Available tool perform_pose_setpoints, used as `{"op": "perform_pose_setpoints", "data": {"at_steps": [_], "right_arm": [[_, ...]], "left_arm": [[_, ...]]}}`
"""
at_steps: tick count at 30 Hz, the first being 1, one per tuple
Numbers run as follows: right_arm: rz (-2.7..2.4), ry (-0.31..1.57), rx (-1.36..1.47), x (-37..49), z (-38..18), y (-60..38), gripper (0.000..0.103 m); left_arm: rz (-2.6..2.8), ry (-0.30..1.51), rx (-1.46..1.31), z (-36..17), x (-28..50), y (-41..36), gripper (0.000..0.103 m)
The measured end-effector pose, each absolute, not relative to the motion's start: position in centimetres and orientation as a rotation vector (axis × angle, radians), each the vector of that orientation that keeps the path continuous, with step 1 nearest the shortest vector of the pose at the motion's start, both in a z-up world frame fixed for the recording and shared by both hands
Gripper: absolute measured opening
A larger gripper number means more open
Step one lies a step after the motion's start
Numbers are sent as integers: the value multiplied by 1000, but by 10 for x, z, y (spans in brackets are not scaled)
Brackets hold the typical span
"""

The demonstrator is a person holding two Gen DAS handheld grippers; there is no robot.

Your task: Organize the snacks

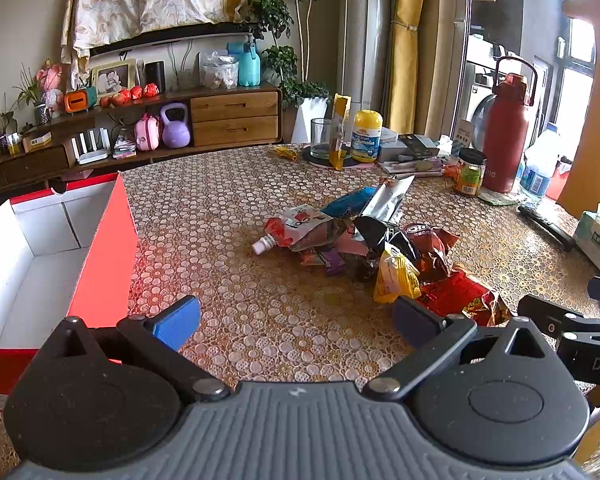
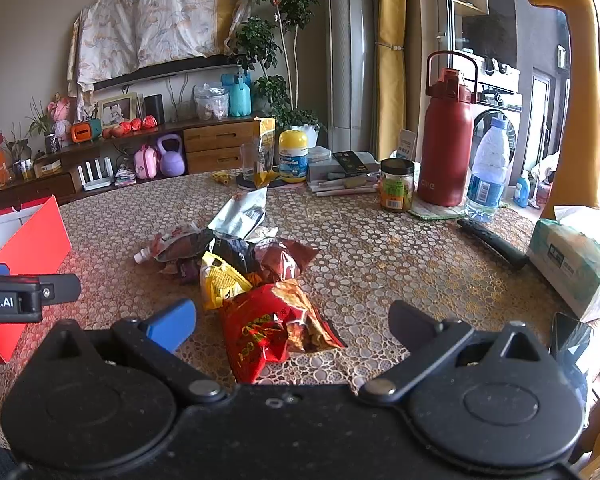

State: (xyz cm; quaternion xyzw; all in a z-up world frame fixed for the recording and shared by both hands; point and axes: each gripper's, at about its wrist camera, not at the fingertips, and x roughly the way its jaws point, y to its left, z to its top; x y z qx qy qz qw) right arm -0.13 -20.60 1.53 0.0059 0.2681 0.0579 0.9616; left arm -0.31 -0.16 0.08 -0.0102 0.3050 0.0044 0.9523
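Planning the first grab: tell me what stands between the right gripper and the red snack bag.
Nothing visible. The red snack bag lies on the table directly ahead of the open right hand-held gripper, between its fingers.

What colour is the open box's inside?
White inside, red outside: box, best in the left wrist view.
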Motion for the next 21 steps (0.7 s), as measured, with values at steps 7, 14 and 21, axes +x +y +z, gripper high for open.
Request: {"op": "perform_pose_setpoints", "data": {"at_steps": [7,14,21], "right_arm": [[115,544,11,-1,14,-206,103],[114,545,11,-1,14,-206,103],[114,544,12,-1,14,-206,103]], "left_arm": [[10,623,-21,0,-5,-1,103],[12,625,-21,-1,-4,-1,103],[12,626,-20,-1,-4,-1,103]]}}
